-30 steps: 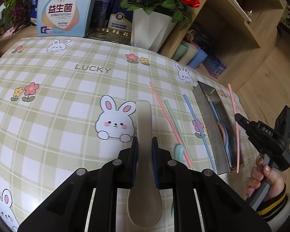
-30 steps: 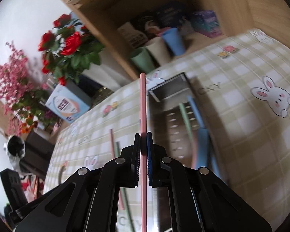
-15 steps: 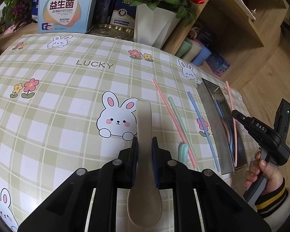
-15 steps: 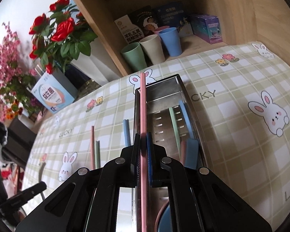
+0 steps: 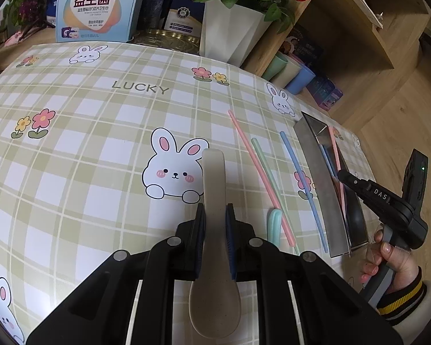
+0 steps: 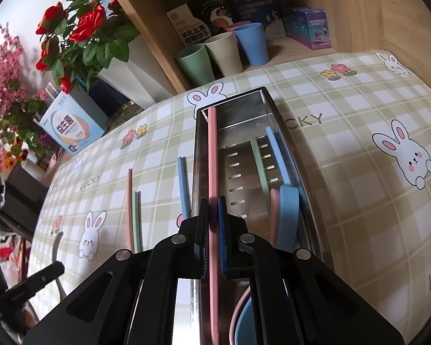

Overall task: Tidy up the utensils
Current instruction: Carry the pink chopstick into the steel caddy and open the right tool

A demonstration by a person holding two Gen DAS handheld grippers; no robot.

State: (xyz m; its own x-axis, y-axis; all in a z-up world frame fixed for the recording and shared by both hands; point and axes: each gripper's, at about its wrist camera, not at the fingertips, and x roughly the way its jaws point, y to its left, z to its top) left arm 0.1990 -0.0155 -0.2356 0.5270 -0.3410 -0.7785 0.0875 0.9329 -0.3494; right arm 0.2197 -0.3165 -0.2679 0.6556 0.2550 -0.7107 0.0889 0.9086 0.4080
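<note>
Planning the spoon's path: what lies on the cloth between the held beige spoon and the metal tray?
In the left wrist view: a mint spoon handle, then pink, green and blue chopsticks.

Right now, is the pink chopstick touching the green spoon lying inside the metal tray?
Apart. The right wrist view shows the pink chopstick along the metal tray's left wall, with bare slotted tray floor between it and the green spoon.

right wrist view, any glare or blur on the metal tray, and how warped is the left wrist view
Right wrist view: the metal tray shows bright reflections on its slotted floor and walls; the pink chopstick in the right gripper stays sharp. Left wrist view: strong fisheye bulge, the checked tablecloth lines curve, dark corners; the beige spoon in the left gripper is crisp.
</note>
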